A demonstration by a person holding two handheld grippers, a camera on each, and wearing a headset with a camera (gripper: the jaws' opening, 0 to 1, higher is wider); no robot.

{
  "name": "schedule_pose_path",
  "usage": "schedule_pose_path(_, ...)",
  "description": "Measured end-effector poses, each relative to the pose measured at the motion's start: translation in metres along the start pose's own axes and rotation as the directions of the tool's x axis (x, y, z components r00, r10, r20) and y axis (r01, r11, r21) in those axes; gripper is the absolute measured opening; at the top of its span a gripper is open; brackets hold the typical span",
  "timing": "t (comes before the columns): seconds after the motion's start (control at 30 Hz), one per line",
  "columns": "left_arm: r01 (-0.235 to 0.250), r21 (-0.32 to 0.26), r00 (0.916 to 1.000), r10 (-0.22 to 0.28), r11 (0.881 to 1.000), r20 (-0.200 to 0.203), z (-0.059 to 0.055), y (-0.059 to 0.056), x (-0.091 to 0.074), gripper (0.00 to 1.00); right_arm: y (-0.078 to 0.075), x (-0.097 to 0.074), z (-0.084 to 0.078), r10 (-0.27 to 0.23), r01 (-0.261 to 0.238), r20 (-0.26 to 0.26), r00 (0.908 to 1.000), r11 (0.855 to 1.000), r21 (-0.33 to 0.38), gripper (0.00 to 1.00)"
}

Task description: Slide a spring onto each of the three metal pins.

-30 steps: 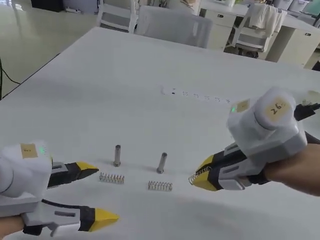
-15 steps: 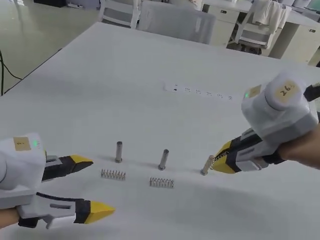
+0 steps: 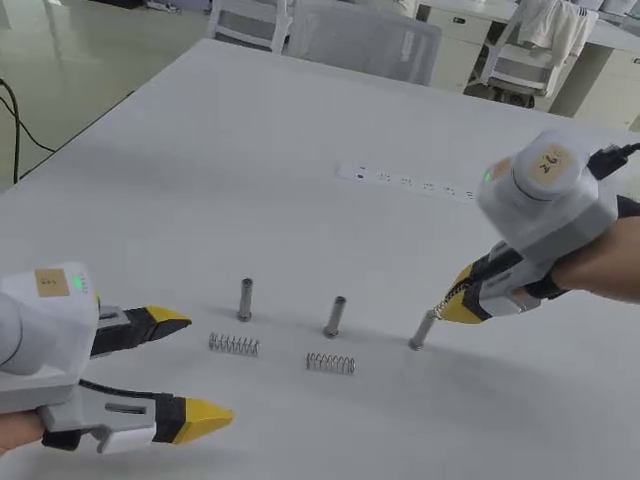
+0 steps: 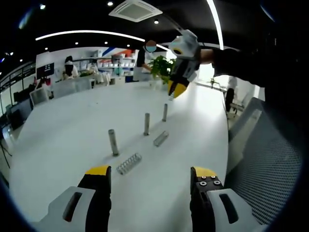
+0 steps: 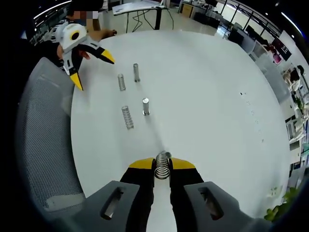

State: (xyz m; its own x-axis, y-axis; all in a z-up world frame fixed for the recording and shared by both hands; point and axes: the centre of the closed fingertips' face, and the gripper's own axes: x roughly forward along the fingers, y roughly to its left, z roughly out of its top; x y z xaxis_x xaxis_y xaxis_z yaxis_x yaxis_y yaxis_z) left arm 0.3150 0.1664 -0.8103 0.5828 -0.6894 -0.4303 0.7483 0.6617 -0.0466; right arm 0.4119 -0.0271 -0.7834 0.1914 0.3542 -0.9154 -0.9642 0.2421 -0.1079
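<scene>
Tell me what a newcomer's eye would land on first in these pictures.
First, the right gripper, shut on a spring and holding it at the tip of the right pin on the white table. Next, the left pin and middle pin stand bare, with the left spring and middle spring lying flat just in front of them. The left gripper hangs open at the near left.

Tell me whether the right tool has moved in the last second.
Yes. The yellow-tipped right tool, shut on a small metal coil spring, has gone rightward and up from the middle upright metal pin.
</scene>
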Motion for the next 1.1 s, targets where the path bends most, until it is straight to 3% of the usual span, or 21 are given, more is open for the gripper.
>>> schedule_pose_path(0.67,-0.005,-0.007,1.0,0.005,1.0,-0.005,-0.003,0.002,-0.001,0.6,-0.006,0.02,-0.005,0.043,-0.045,-0.082,0.9957,0.999,-0.026,0.09)
schedule_pose_path(1.1,-0.006,-0.009,0.9999,0.006,1.0,-0.01,-0.003,-0.001,-0.001,0.59,-0.002,0.043,-0.011,0.087,-0.094,-0.151,0.9846,0.995,-0.039,0.09)
